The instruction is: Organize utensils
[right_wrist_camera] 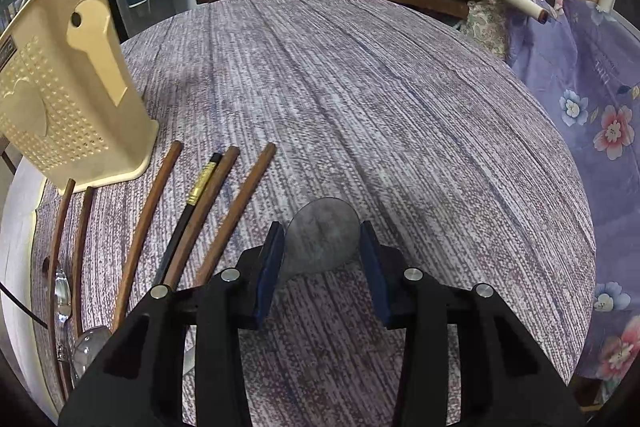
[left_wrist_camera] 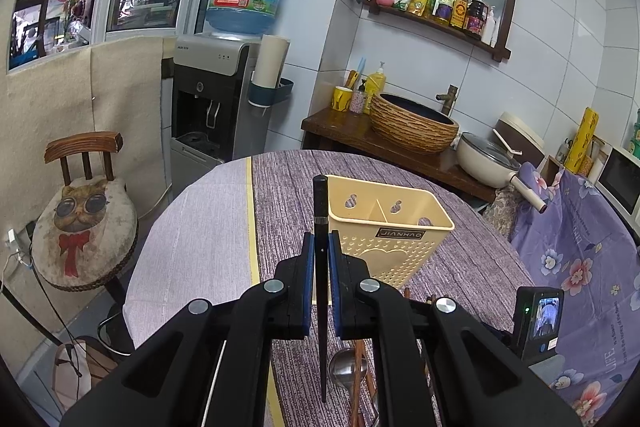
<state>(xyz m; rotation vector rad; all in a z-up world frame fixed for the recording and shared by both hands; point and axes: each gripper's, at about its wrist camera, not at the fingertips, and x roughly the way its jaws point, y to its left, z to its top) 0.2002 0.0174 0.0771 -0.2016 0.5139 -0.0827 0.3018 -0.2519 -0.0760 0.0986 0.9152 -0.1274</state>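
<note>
My left gripper [left_wrist_camera: 321, 239] is shut on a black chopstick [left_wrist_camera: 320, 211], held upright just in front of the cream plastic utensil holder [left_wrist_camera: 400, 227]. The chopstick's top end stands beside the holder's near left corner. My right gripper [right_wrist_camera: 322, 231] points down at the table, and the bowl of a metal spoon [right_wrist_camera: 322, 247] sits between its blue pads, which touch both its edges. The spoon's handle is hidden under the gripper. To the left lie several brown wooden chopsticks [right_wrist_camera: 232, 215] and a black chopstick with a gold band [right_wrist_camera: 188, 211], below the holder [right_wrist_camera: 72, 99].
More metal spoons [right_wrist_camera: 90, 343] lie at the left edge, near the table rim. The round table has a purple-grey cloth [right_wrist_camera: 360, 87]. Behind it are a wooden counter with a woven basin [left_wrist_camera: 412, 123] and a pan [left_wrist_camera: 488, 159]. A flowered purple cloth [left_wrist_camera: 580, 247] hangs at the right.
</note>
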